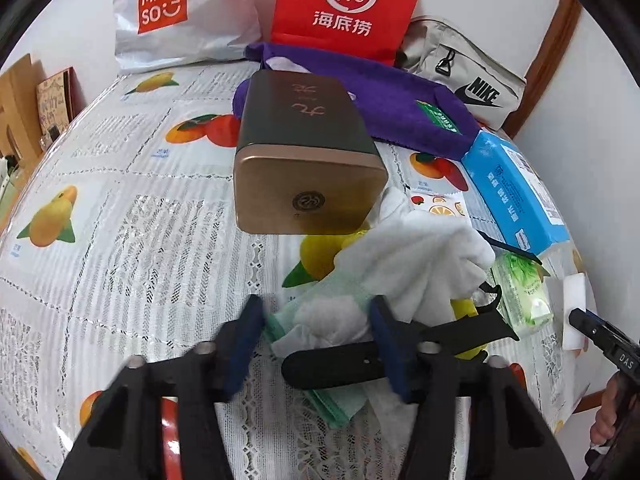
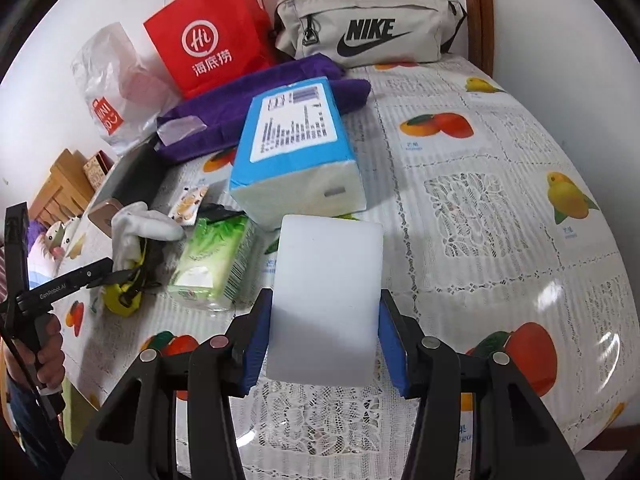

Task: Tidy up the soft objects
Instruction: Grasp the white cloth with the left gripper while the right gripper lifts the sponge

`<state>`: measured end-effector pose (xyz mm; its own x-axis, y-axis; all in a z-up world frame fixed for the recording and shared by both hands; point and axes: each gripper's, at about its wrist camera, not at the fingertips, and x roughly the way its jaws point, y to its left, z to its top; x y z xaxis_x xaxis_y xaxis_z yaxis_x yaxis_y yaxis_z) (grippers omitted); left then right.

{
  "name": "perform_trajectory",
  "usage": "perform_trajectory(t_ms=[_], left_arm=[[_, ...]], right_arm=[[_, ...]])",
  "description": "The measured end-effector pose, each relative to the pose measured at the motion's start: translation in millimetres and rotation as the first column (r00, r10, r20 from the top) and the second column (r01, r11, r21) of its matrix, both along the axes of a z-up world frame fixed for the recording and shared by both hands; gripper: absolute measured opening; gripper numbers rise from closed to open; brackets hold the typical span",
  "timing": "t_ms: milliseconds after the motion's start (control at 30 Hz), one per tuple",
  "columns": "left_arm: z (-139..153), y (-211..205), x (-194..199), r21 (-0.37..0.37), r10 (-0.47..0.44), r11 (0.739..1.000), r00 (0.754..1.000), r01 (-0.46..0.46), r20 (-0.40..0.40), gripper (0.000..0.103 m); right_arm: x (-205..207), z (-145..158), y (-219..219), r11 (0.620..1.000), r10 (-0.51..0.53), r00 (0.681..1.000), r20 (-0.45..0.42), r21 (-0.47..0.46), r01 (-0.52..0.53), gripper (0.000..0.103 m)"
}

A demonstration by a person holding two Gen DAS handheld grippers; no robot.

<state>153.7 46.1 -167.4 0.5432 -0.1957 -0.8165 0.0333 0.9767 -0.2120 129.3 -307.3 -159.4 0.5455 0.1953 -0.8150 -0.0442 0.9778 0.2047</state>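
Observation:
My left gripper (image 1: pixel 316 320) has its blue pads on either side of a bunched white and green cloth (image 1: pixel 332 320) and is shut on it, low over the table. A white towel (image 1: pixel 416 264) lies just beyond, partly over a yellow object (image 1: pixel 466 308). My right gripper (image 2: pixel 324 332) is shut on a white sponge block (image 2: pixel 326 300), which it holds just above the table. The sponge also shows in the left wrist view (image 1: pixel 574 308). A green tissue pack (image 2: pixel 212 260) and a blue tissue pack (image 2: pixel 296 152) lie nearby. A purple towel (image 1: pixel 400 108) lies at the back.
A dark tin with a gold lid (image 1: pixel 304 148) lies on its side mid-table. A red paper bag (image 1: pixel 344 4), a white Miniso bag (image 1: pixel 172 12) and a beige Nike pouch (image 2: pixel 372 24) stand along the back wall. A small fruit-print sachet (image 1: pixel 436 202) lies by the tin.

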Motion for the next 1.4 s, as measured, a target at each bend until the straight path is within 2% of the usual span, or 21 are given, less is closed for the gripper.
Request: perform_trajectory(t_ms=[133, 267, 467, 567, 767, 867, 1200, 1267, 1333, 1400], left_arm=[[3.3, -2.1, -3.0, 0.025, -0.009, 1.0, 0.999, 0.008, 0.031, 0.036], [12.5, 8.1, -7.8, -0.017, 0.017, 1.0, 0.999, -0.017, 0.05, 0.034], [31.2, 22.3, -13.6, -0.034, 0.053, 0.998, 0.995, -0.05, 0.089, 0.034], [36.9, 27.4, -14.5, -0.044, 0.062, 0.997, 0.993, -0.058, 0.096, 0.034], [29.8, 29.2, -15.2, -0.012, 0.059, 0.998, 0.996, -0.058, 0.07, 0.034], [22.2, 29.4, -14.9, 0.024, 0.059, 0.998, 0.997, -0.06, 0.041, 0.036], [15.4, 22.4, -12.3, 0.04, 0.026, 0.999, 0.999, -0.026, 0.023, 0.046], [16.1, 18.4, -13.2, 0.052, 0.01, 0.999, 1.0, -0.011, 0.026, 0.048], [17.2, 15.5, -13.6, 0.066, -0.003, 0.998, 0.999, 0.001, 0.033, 0.055], [18.7, 14.7, -13.7, 0.067, -0.007, 0.998, 0.999, 0.004, 0.043, 0.056]], right_arm=[[3.4, -7.4, 6.4, 0.999, 0.012, 1.0, -0.022, -0.037, -0.013, 0.05], [6.1, -15.2, 13.8, 0.997, 0.027, 0.999, -0.04, -0.076, -0.03, 0.053], [5.9, -13.9, 19.4, 0.994, 0.034, 0.999, -0.024, -0.099, -0.036, 0.05], [4.0, -6.9, 21.8, 0.994, 0.047, 0.999, -0.012, -0.101, -0.048, 0.05], [0.1, -3.2, 23.2, 0.992, 0.058, 0.998, -0.009, -0.112, -0.058, 0.05], [0.4, -6.1, 21.3, 0.992, 0.051, 0.998, -0.021, -0.114, -0.053, 0.05], [2.7, -11.4, 20.7, 0.992, 0.045, 0.998, -0.033, -0.119, -0.049, 0.051], [4.0, -13.3, 21.8, 0.992, 0.048, 0.998, -0.033, -0.118, -0.051, 0.051], [5.0, -15.3, 21.8, 0.991, 0.05, 0.998, -0.036, -0.12, -0.054, 0.051], [4.9, -16.4, 22.3, 0.991, 0.052, 0.998, -0.037, -0.124, -0.056, 0.051]])
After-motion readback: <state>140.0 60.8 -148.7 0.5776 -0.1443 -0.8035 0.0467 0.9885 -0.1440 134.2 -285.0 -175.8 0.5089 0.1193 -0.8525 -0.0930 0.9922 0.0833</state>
